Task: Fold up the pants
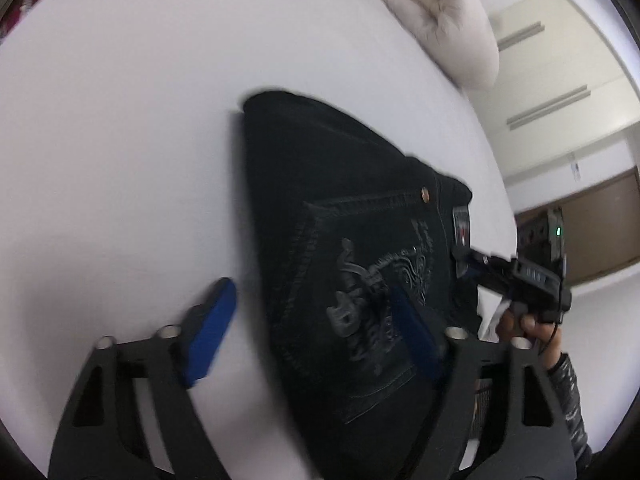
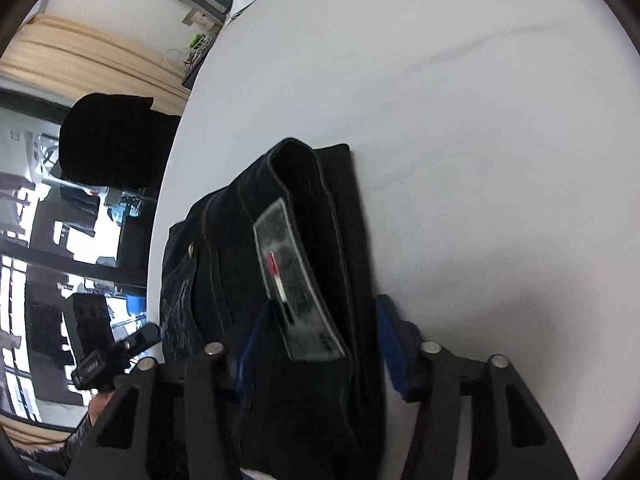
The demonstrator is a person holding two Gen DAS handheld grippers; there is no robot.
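Observation:
Dark folded pants [image 1: 340, 200] lie on the white bed sheet [image 1: 120, 160], back pocket embroidery facing up. My left gripper [image 1: 312, 332] is open and straddles the stack's left edge. One blue pad [image 1: 212, 332] is over bare sheet and the other is over the pocket. In the right wrist view the pants [image 2: 224, 260] show their waistband end with a grey label [image 2: 292, 280]. My right gripper [image 2: 320, 348] has the stack's thickness filling its gap, with a pad against each side. The right gripper [image 1: 470, 258] also shows at the waistband, held by a hand [image 1: 520, 324].
A beige fluffy cushion [image 1: 440, 12] lies at the far end of the bed. The sheet [image 2: 480, 160] stretches wide beyond the pants. Past the bed's edge are a black rounded object [image 2: 108, 140], tan curtains [image 2: 80, 52] and cupboard doors [image 1: 560, 80].

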